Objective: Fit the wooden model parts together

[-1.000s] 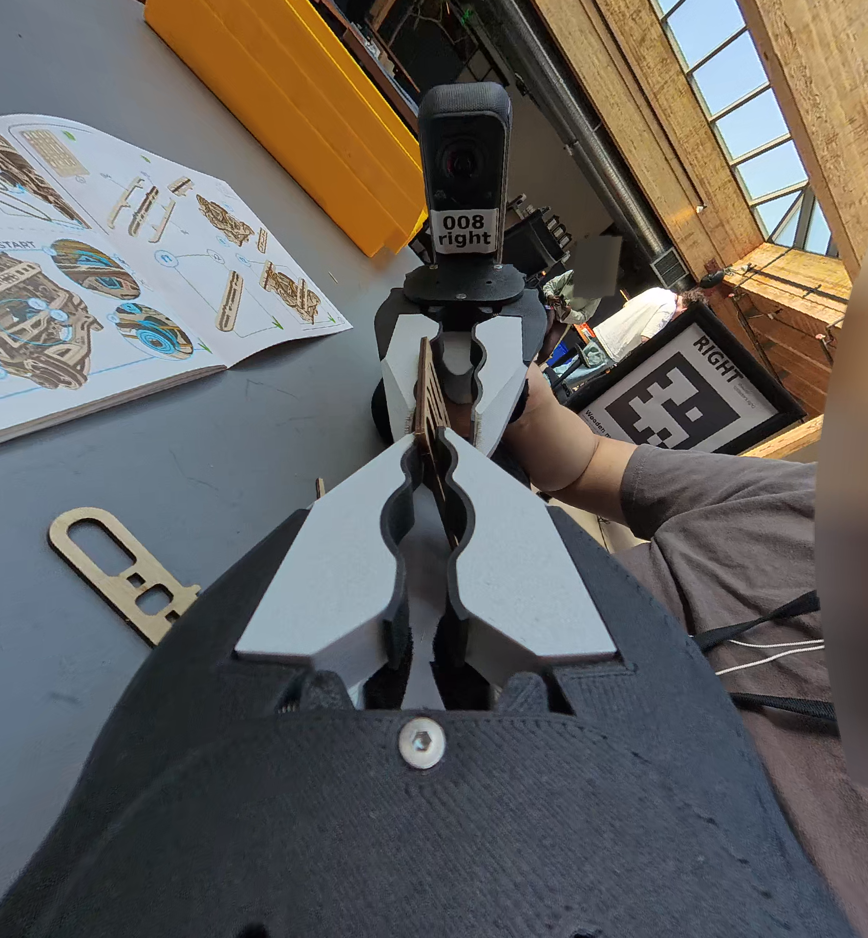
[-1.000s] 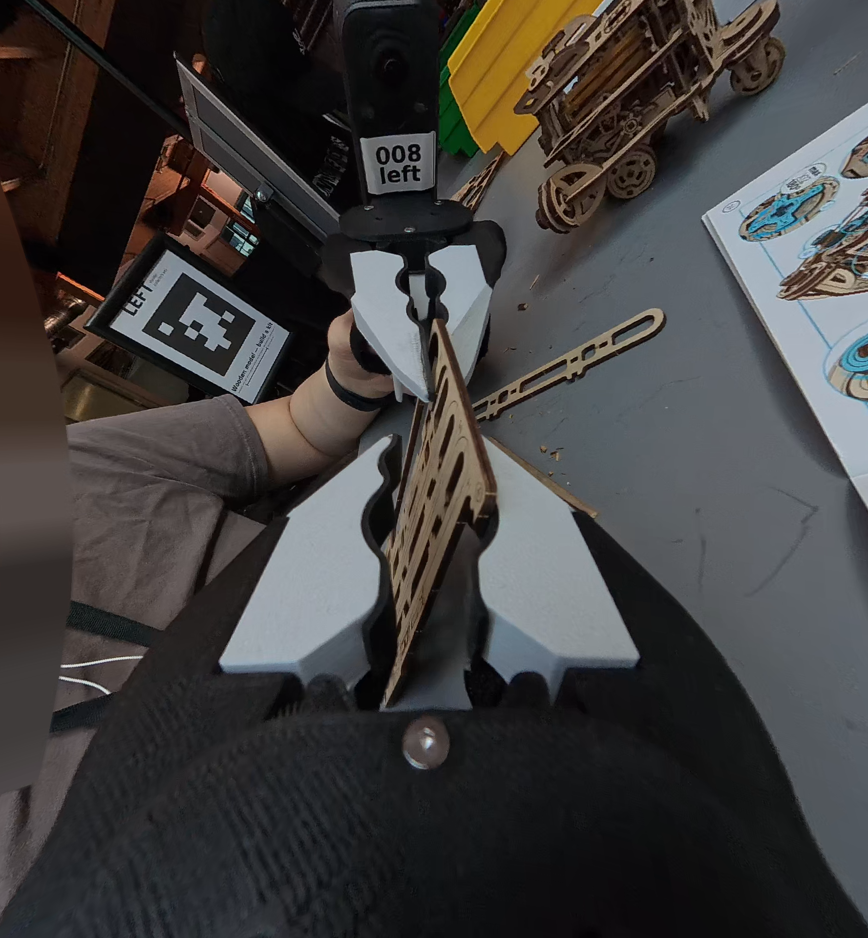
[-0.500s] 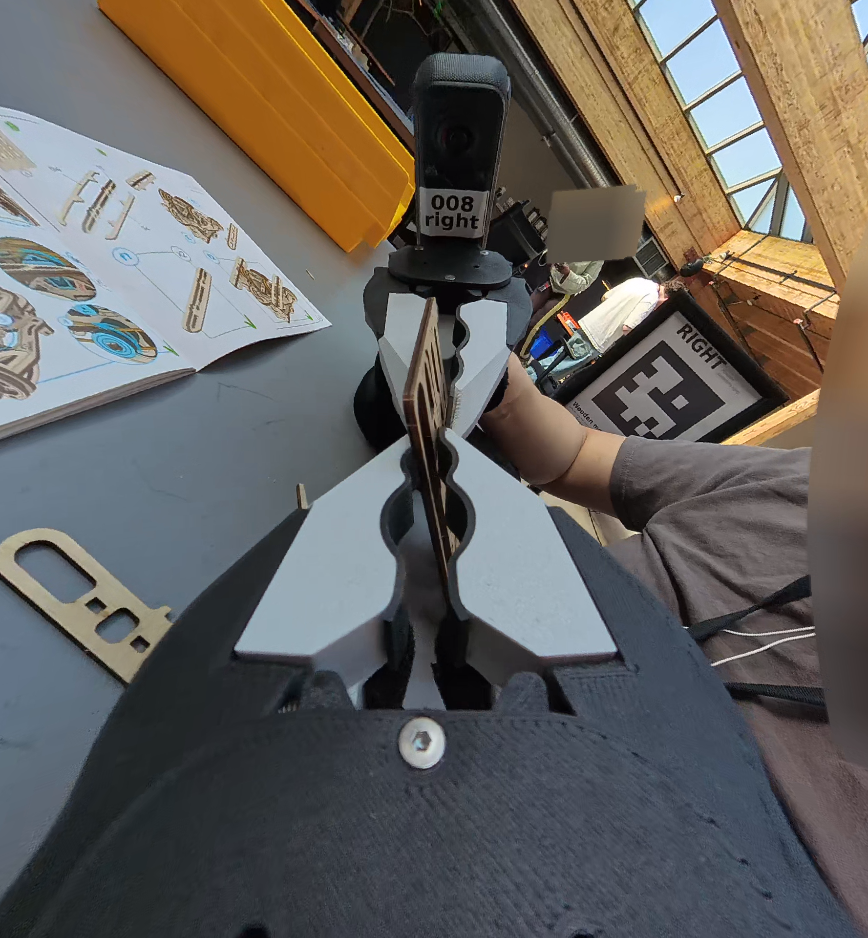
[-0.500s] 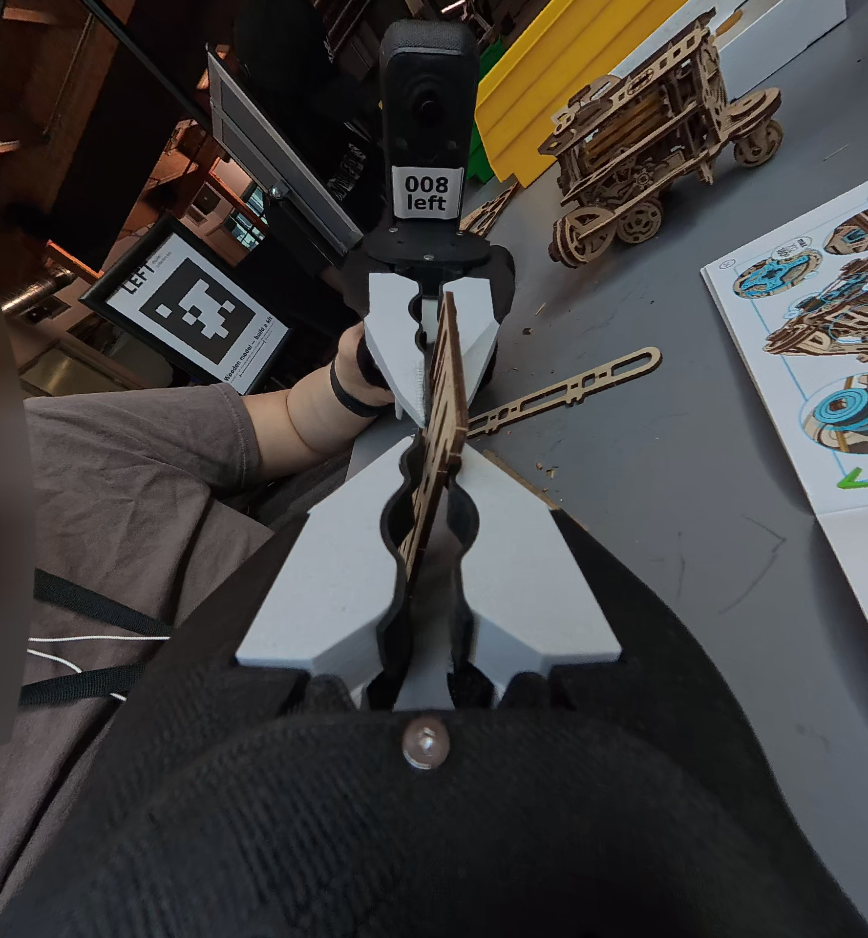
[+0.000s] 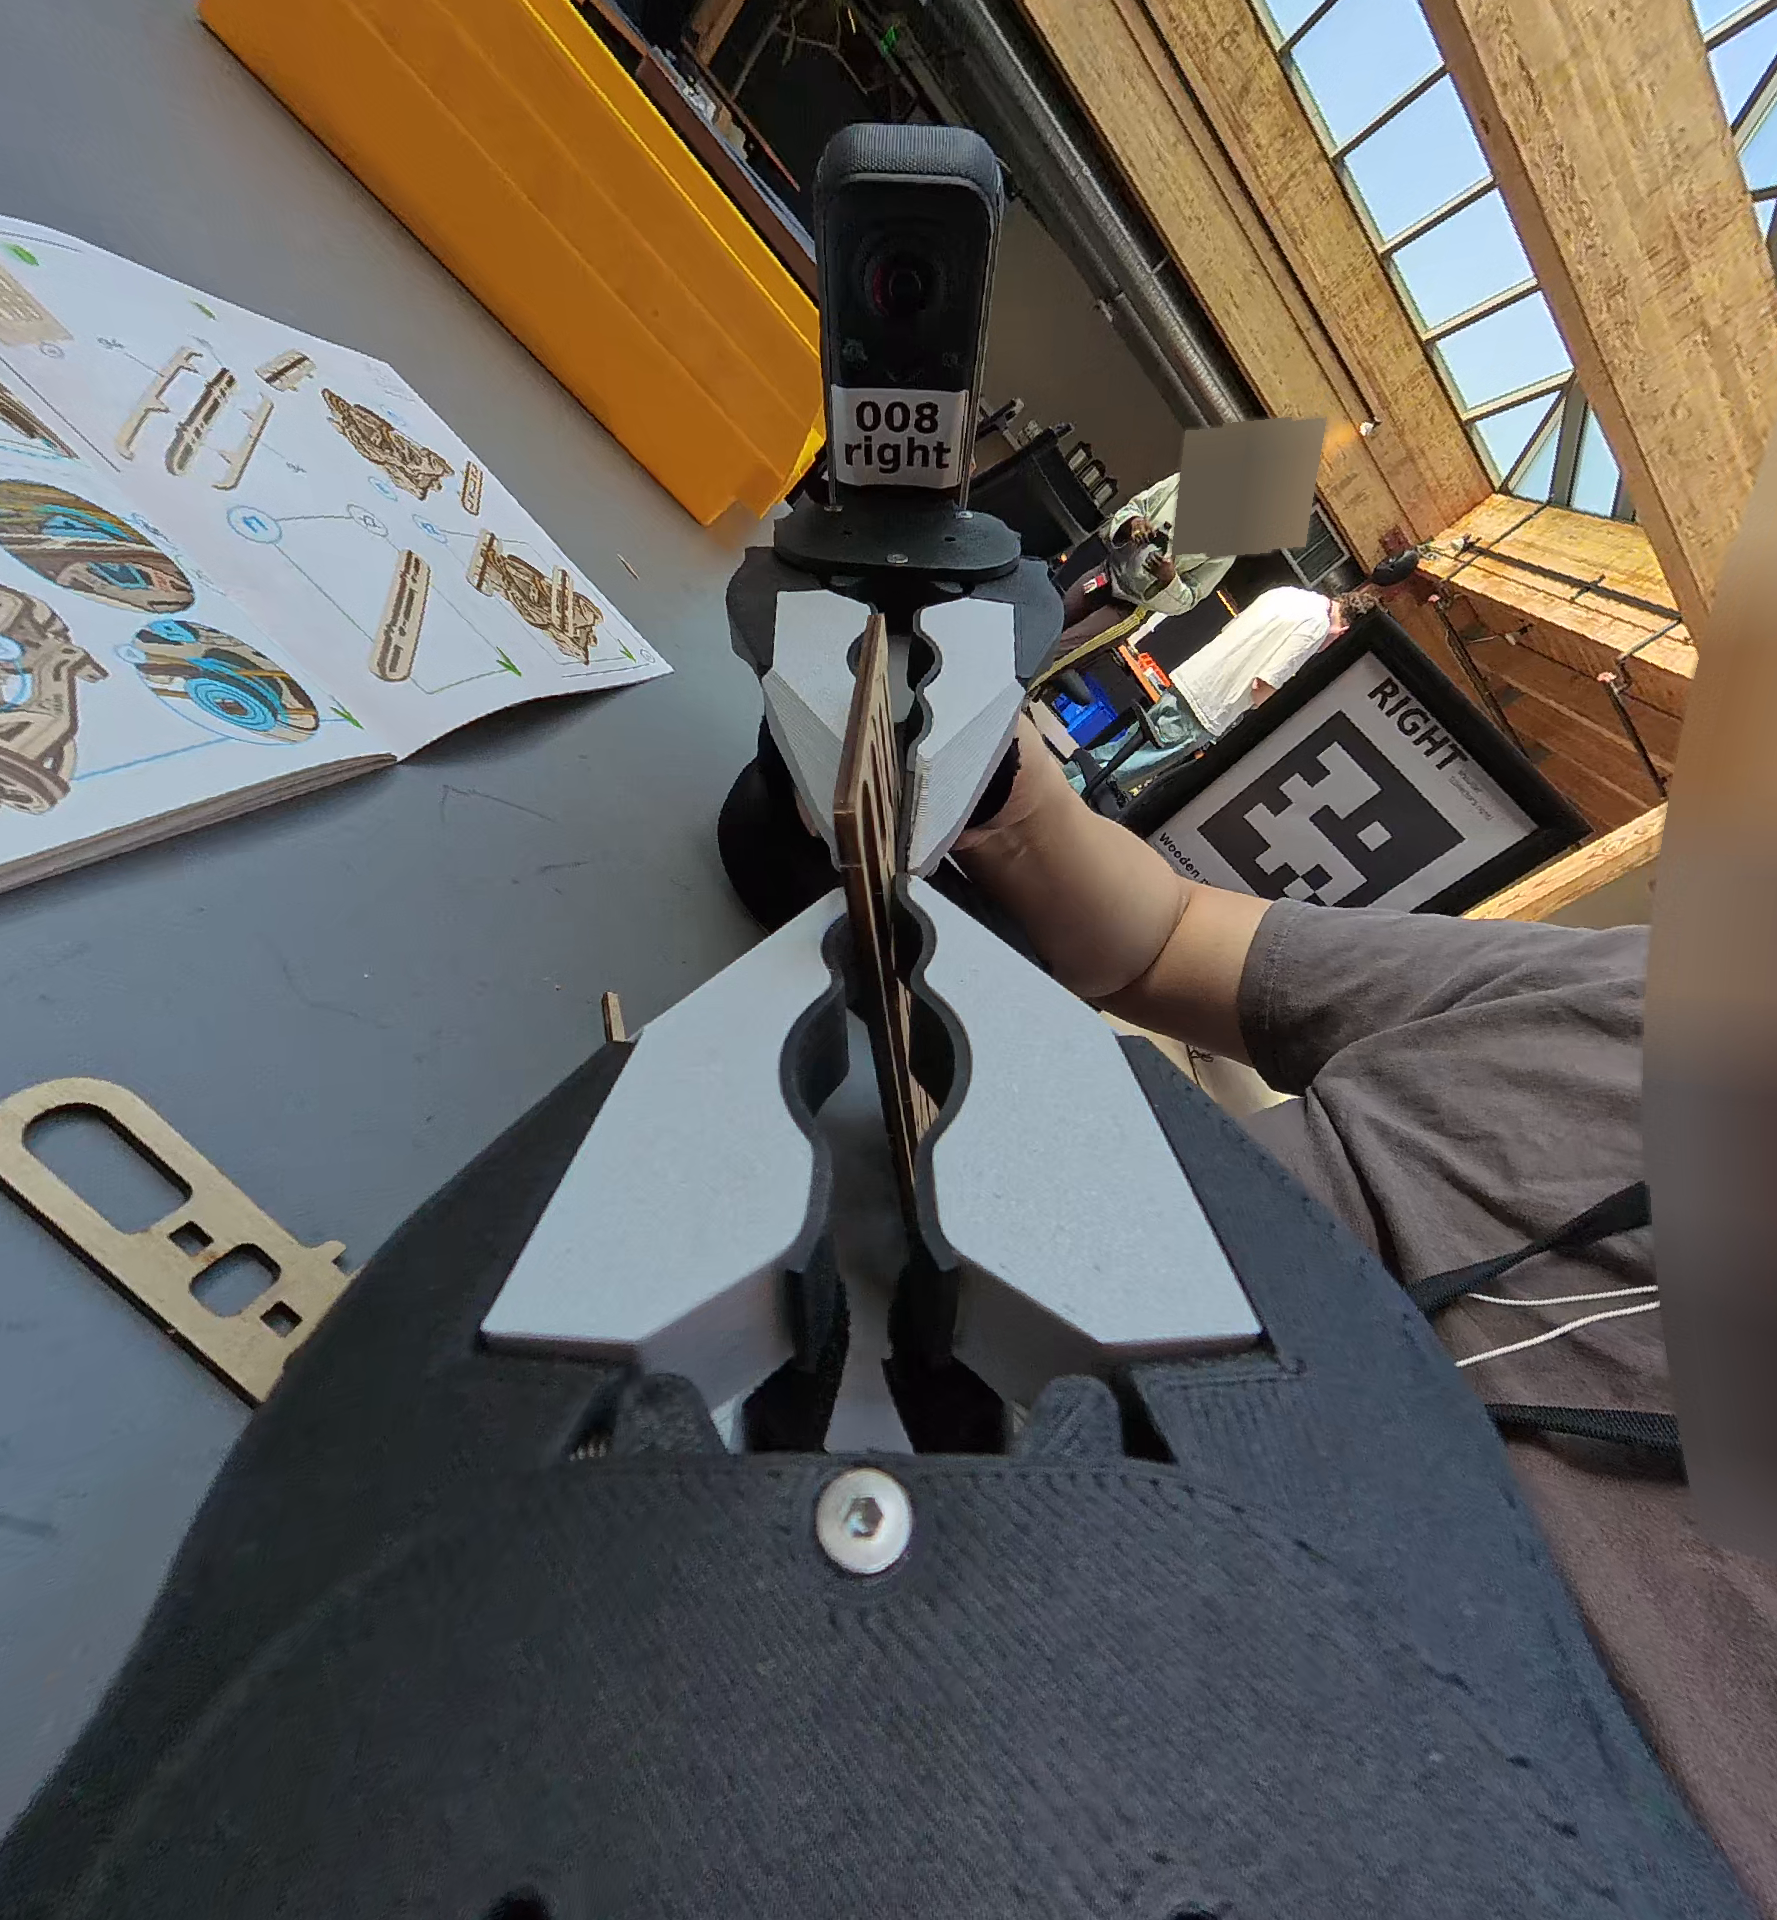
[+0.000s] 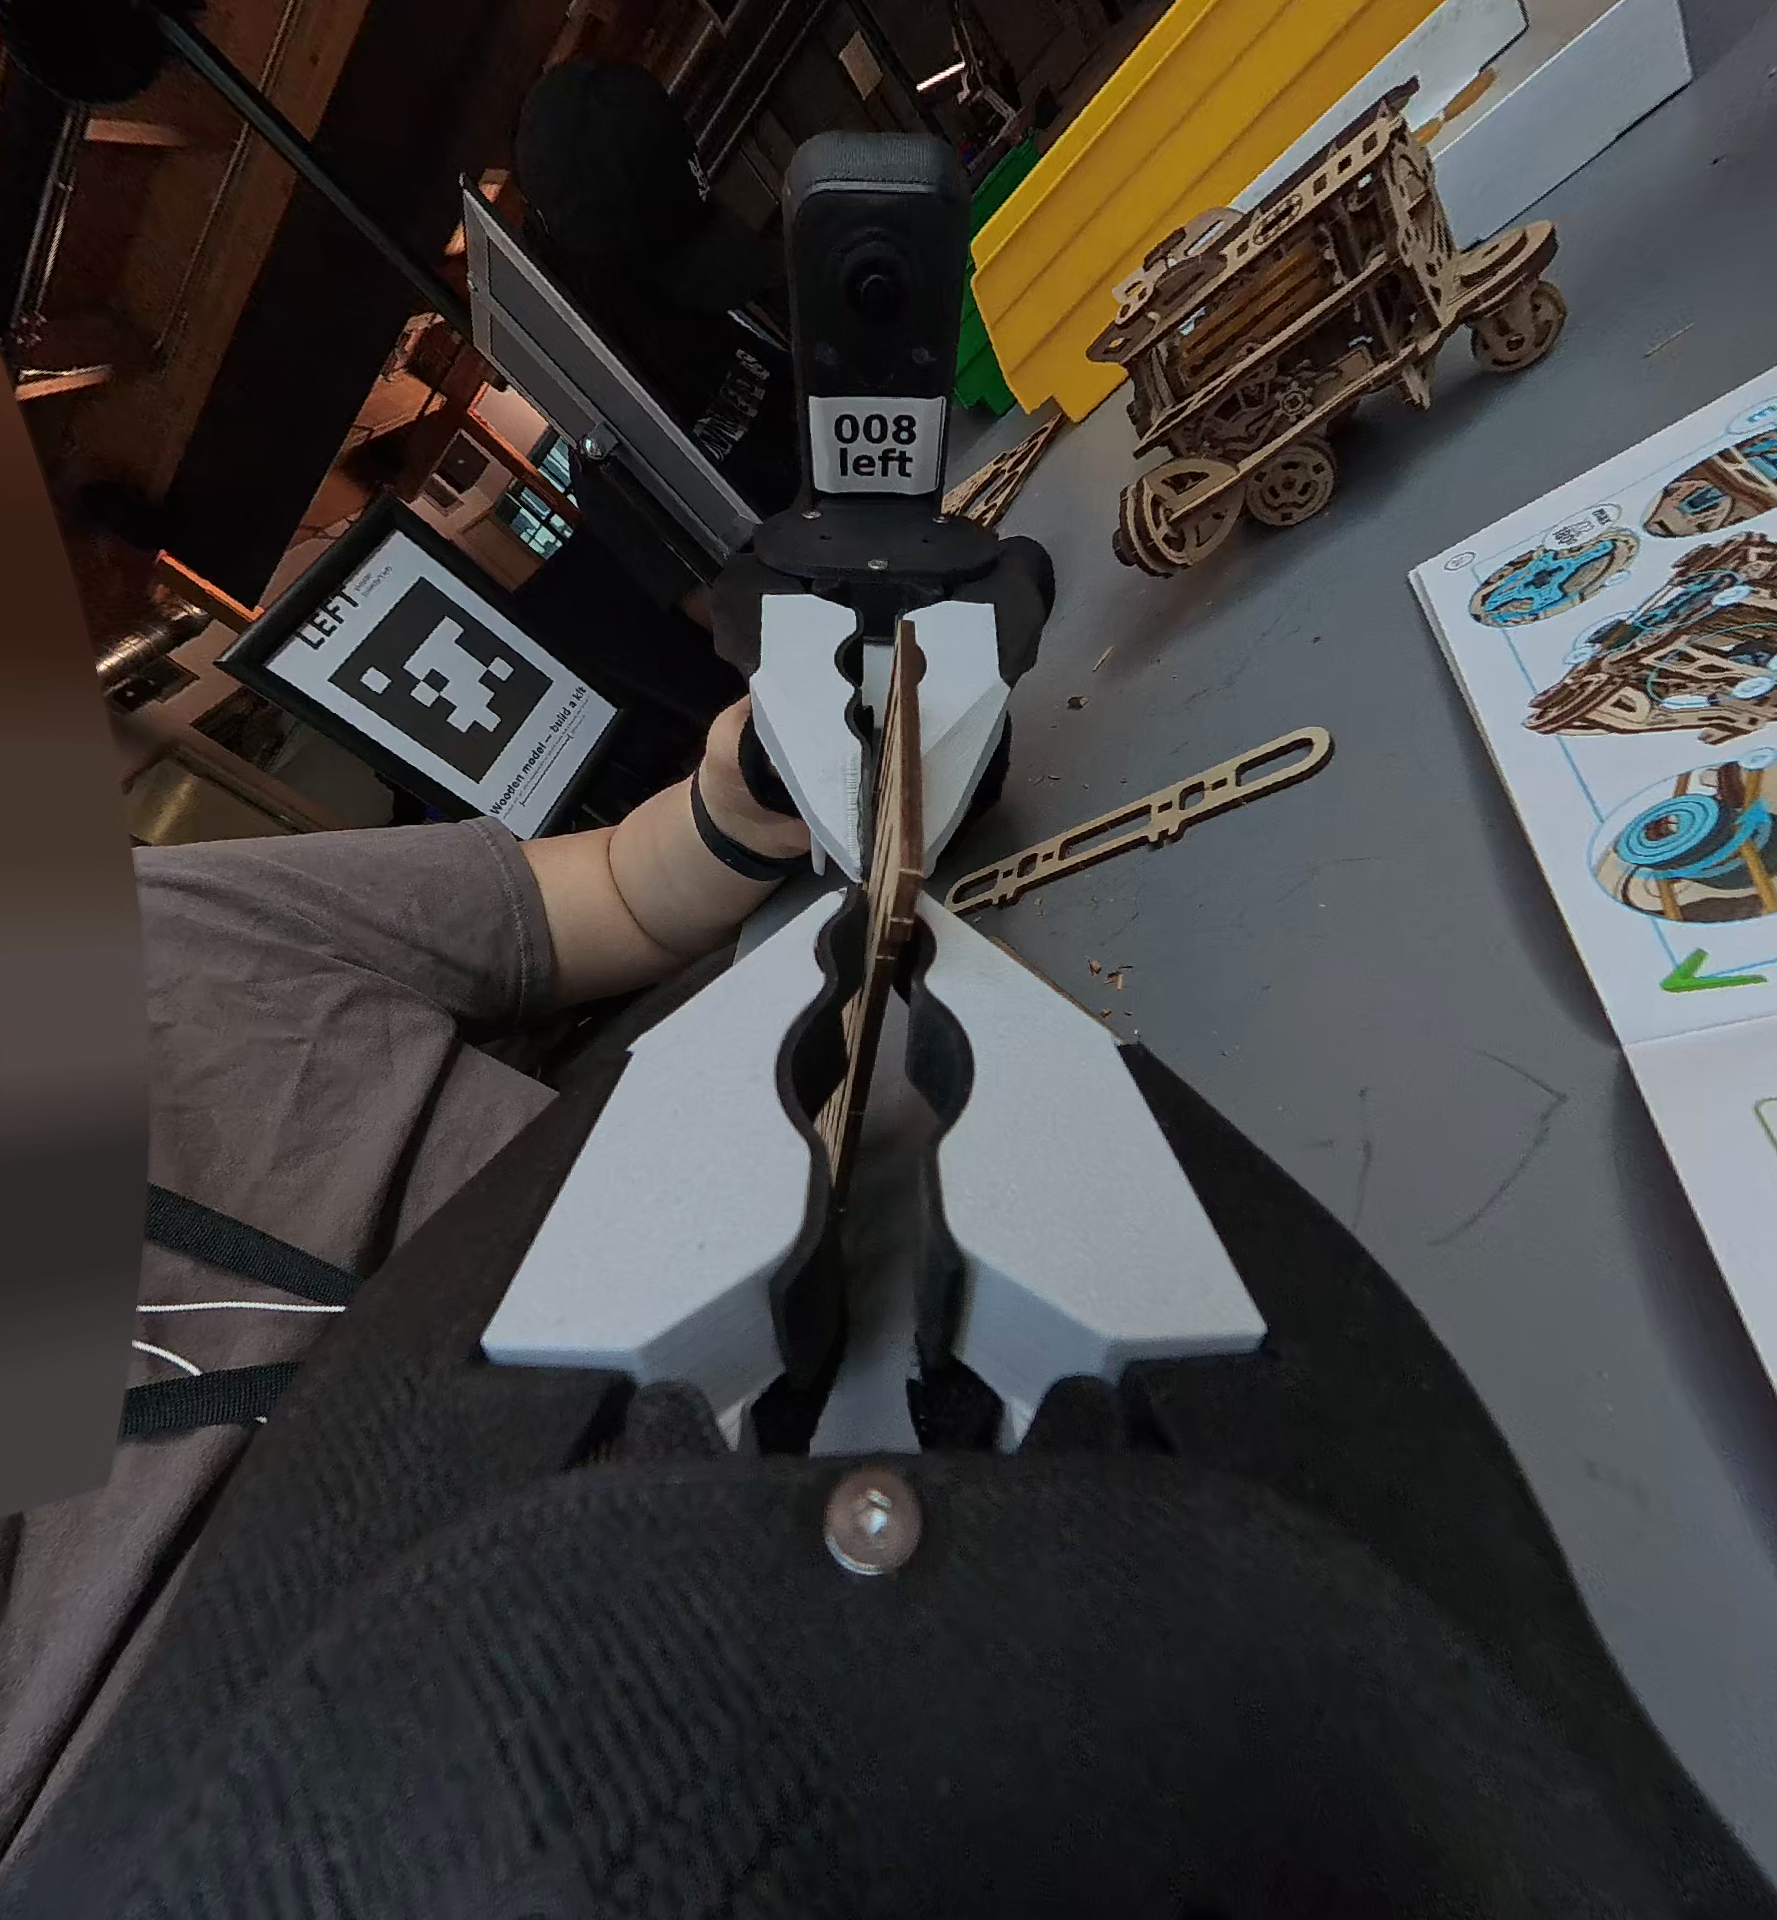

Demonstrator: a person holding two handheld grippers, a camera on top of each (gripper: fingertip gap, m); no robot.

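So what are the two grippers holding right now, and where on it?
One flat slotted wooden panel, held on edge between them. The left gripper and the right gripper each clamp an opposite end, tips nearly meeting at its middle.

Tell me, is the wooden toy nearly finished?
A wheeled wooden model already stands built on the table. Right now both the left gripper and right gripper pinch one slotted wooden panel between them. A long wooden strip lies loose, not yet fitted.
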